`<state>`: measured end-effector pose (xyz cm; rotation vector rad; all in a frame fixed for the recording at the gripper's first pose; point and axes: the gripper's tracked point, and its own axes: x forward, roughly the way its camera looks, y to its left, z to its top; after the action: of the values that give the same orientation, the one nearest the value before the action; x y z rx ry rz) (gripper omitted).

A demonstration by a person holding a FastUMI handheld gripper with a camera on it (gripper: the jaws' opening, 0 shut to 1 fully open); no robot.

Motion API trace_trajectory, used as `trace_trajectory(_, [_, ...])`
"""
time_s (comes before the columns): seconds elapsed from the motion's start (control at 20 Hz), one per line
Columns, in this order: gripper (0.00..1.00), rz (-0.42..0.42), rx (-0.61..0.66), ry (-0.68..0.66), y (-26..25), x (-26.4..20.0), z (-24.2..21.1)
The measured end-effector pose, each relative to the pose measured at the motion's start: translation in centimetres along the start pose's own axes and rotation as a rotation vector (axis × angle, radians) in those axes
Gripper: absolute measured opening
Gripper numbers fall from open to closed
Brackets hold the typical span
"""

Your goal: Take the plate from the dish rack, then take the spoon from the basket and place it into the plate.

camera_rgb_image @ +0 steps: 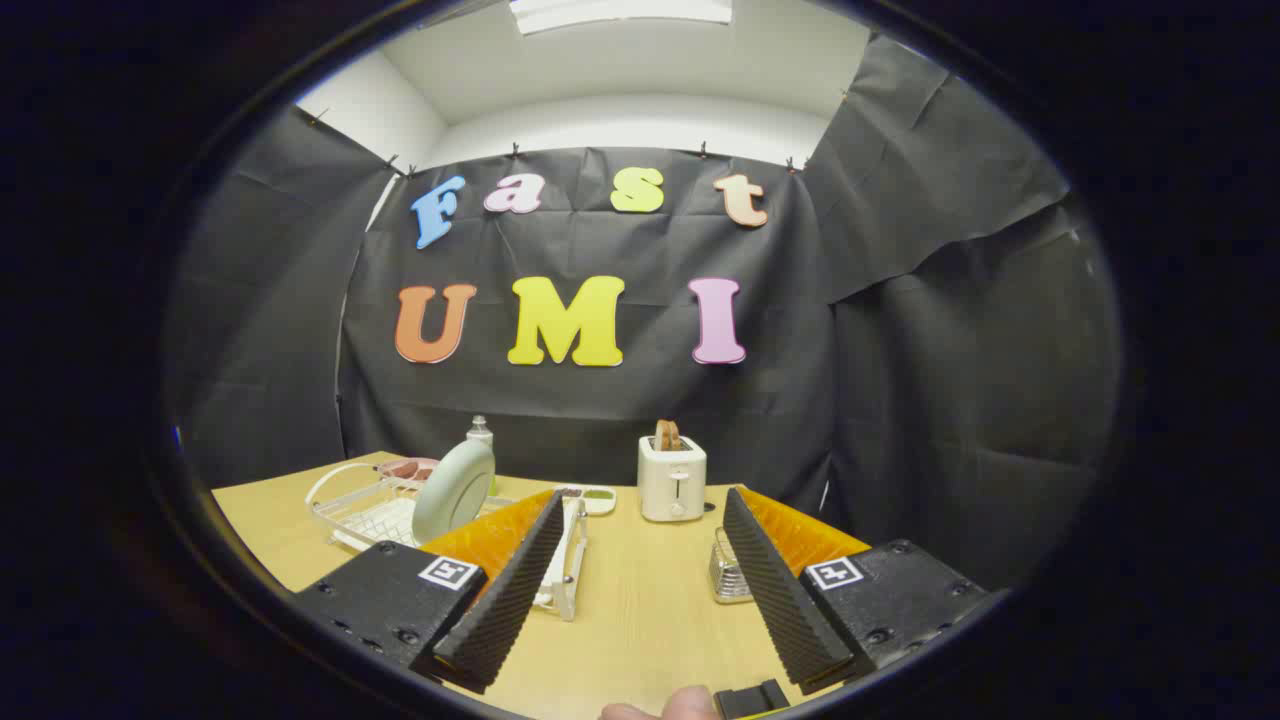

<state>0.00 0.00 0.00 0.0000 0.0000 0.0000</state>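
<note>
A pale green plate [453,489] stands on edge in a white wire dish rack [350,510] on the wooden table, ahead of my left finger. A small metal mesh basket [727,577] sits just behind my right finger, partly hidden by it; I cannot make out a spoon in it. My gripper [640,610] is open, fingers wide apart above the table with nothing between them.
A white toaster [672,478] with toast in its slot stands beyond the fingers. A small white dish [597,498] lies left of it. A bottle [481,432] and a pink bowl [408,467] are behind the rack. A fingertip [680,705] shows below.
</note>
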Motion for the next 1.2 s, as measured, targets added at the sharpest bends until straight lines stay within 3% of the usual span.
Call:
trace_trajectory(0.65, [1.0, 0.005, -0.016, 0.03, 1.0, 0.9, 0.5])
trace_trajectory(1.2, [1.0, 0.104, -0.043, 0.111, 5.4, 3.7, 3.1])
